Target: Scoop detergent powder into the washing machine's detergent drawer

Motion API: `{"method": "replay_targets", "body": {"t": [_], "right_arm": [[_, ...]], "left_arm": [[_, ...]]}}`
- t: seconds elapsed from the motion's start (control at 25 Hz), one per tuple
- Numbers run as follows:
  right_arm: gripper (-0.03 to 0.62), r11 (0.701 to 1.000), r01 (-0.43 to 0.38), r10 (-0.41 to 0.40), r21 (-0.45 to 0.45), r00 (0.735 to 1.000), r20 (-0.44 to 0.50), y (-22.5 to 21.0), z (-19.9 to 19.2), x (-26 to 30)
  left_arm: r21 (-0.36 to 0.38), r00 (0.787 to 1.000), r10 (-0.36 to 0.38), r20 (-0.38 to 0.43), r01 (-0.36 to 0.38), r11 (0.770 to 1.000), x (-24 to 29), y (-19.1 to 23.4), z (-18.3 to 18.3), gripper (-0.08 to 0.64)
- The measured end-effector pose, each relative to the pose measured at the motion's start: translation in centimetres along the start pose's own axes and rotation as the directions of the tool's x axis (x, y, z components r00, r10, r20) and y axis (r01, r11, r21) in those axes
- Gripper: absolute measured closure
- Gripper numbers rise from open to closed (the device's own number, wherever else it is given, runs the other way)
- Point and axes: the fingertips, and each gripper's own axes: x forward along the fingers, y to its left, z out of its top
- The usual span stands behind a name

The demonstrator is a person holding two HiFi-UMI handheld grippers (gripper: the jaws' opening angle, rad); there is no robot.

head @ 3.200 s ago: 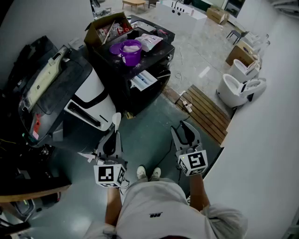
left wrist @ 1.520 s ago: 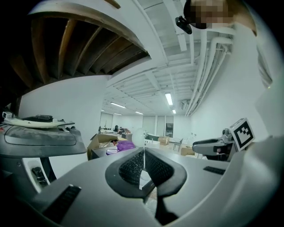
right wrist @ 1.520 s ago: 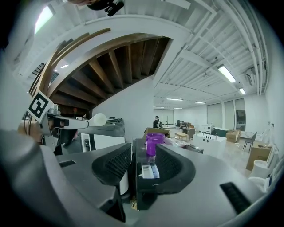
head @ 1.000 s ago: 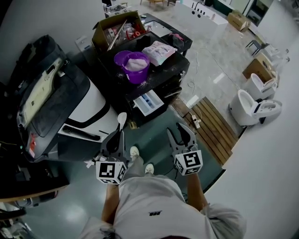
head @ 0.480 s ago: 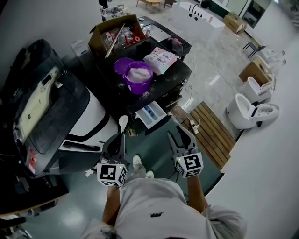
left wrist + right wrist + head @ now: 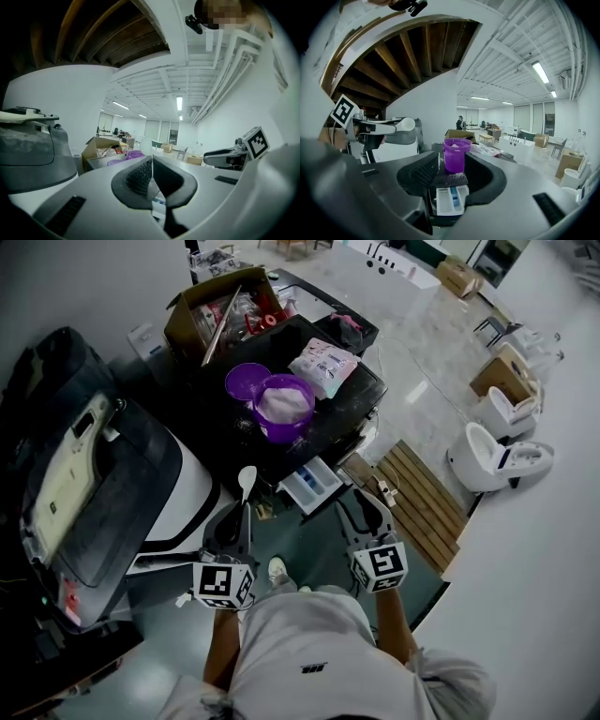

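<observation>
left claw [image 6: 238,512] pinched tight on the handle of a white spoon [image 6: 247,477]. the bowl sticks out past the tips, in the air just short of the machine front; can't tell if anything is in it. right claw [image 6: 362,502] spread wide with nothing in it; its own view looks through the gap at the drawer and the tub beyond. the two claws sit side by side, apart.

just past the tips: detergent drawer [image 6: 314,486] stands pulled out from the front of the dark washing machine [image 6: 234,442]. it is white with a blue middle compartment; contents unclear.

on the machine top, right above the drawer: open purple tub [image 6: 286,407] with white powder inside, and a scatter of powder on the top at its base. purple lid [image 6: 246,381] lies against the tub's far-left side. pale detergent bag [image 6: 323,362] lies flat beyond the tub, to the right.

farther back left: open cardboard box [image 6: 211,310]. wooden slat platform [image 6: 417,479] on the floor off right.
</observation>
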Motion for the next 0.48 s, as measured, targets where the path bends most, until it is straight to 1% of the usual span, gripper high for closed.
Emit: {"method": "replay_targets", "body": {"t": [0.24, 0.48], "right_arm": [[0.433, 1.000, 0.023, -0.024, -0.012, 1.000, -0.003, 0.4, 1.0, 3.5], [0.433, 0.999, 0.031, -0.031, -0.015, 0.999, -0.017, 0.3, 1.3, 6.1]], "left_arm": [[-0.006, 0.999, -0.033, -0.001, 0.033, 0.999, 2.6, 2.9, 0.2, 0.542], [-0.002, 0.999, -0.049, -0.008, 0.049, 0.999, 4.8, 4.6, 0.3, 0.543]]}}
